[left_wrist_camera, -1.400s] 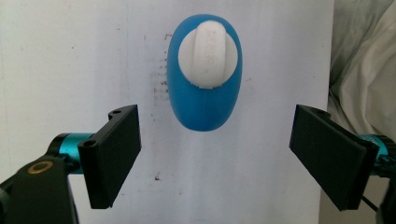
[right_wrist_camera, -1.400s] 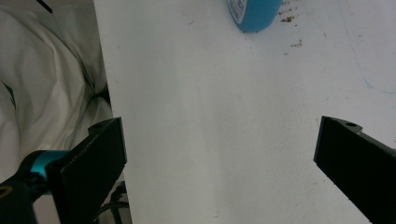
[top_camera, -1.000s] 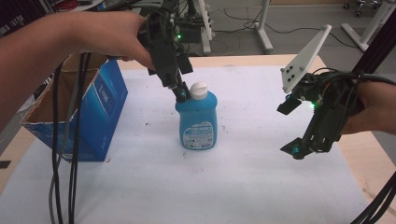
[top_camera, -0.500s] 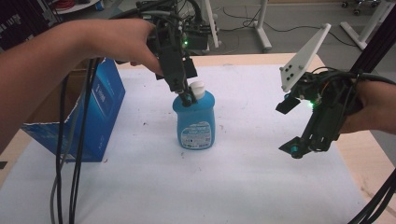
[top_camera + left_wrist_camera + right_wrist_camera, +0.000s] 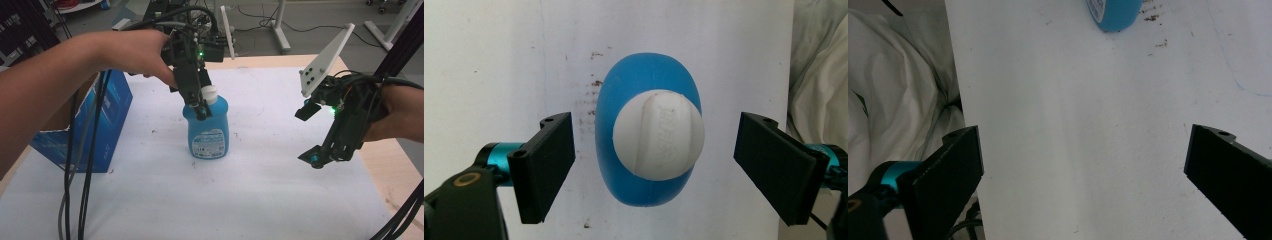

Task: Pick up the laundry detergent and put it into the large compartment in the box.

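Note:
A blue bottle [image 5: 207, 131] with a white cap [image 5: 210, 93] stands upright on the white sheet [image 5: 260, 200]. My left gripper [image 5: 204, 104] points down over it, its jaws lowered to either side of the cap. In the left gripper view the cap [image 5: 659, 135] sits between the two black pads [image 5: 546, 165] with a gap on each side, so the left gripper [image 5: 656, 155] is open. The right gripper [image 5: 312, 136] hangs open above the sheet at the right, apart from the bottle. The right gripper [image 5: 1083, 175] holds nothing, with the bottle's base [image 5: 1113, 12] at the top edge.
An open blue cardboard box [image 5: 107, 117] stands at the left of the sheet. Cables [image 5: 80, 170] hang down past its near corner. Bare wooden table [image 5: 395, 165] runs along the right edge. Table legs and floor cables lie beyond the far edge.
The left gripper has sunk a little, so its jaws now reach down beside the bottle's cap. The bottle and the right gripper have stayed where they were.

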Action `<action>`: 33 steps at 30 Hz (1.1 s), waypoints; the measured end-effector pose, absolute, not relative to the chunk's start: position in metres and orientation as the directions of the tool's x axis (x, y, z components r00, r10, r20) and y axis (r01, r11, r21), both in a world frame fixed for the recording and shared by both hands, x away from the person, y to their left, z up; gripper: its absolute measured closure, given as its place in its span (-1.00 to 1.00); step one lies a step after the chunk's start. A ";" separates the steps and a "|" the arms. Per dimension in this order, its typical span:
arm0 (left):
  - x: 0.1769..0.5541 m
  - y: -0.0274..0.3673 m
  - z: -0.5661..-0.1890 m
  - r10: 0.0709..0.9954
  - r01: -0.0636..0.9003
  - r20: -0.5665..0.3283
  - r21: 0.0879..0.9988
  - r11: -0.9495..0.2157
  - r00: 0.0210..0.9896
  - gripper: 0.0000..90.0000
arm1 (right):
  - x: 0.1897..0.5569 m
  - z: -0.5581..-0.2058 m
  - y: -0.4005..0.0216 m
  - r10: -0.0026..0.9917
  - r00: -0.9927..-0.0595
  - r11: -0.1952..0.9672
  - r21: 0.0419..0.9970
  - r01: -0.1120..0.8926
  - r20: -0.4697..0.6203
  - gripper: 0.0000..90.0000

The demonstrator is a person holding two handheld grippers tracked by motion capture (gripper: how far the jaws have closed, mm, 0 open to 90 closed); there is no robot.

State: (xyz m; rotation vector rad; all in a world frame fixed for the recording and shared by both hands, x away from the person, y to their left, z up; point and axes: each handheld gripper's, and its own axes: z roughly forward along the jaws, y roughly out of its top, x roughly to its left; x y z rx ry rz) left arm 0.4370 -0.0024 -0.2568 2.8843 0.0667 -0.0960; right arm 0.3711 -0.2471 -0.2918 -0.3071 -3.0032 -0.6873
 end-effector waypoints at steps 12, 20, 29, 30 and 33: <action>0.436 -0.007 -0.271 0.031 0.047 -0.070 0.242 -0.969 0.997 -0.63 | 0.371 -0.294 -0.249 0.183 -0.979 0.878 0.432 0.205 0.093 -0.97; 0.438 -0.009 -0.281 0.029 0.046 -0.075 0.232 -0.972 0.997 -0.63 | 0.371 -0.295 -0.249 0.185 -0.978 0.877 0.433 0.208 0.094 -0.97; 0.438 -0.010 -0.285 0.025 0.042 -0.077 0.230 -0.972 0.997 -0.63 | 0.371 -0.295 -0.249 0.185 -0.978 0.877 0.433 0.208 0.095 -0.97; 0.438 -0.010 -0.286 0.026 0.043 -0.075 0.230 -0.972 0.997 -0.63 | 0.371 -0.295 -0.249 0.184 -0.978 0.877 0.433 0.207 0.095 -0.97; 0.438 -0.009 -0.288 0.026 0.042 -0.076 0.229 -0.973 0.997 -0.63 | 0.371 -0.295 -0.249 0.184 -0.978 0.878 0.432 0.207 0.095 -0.97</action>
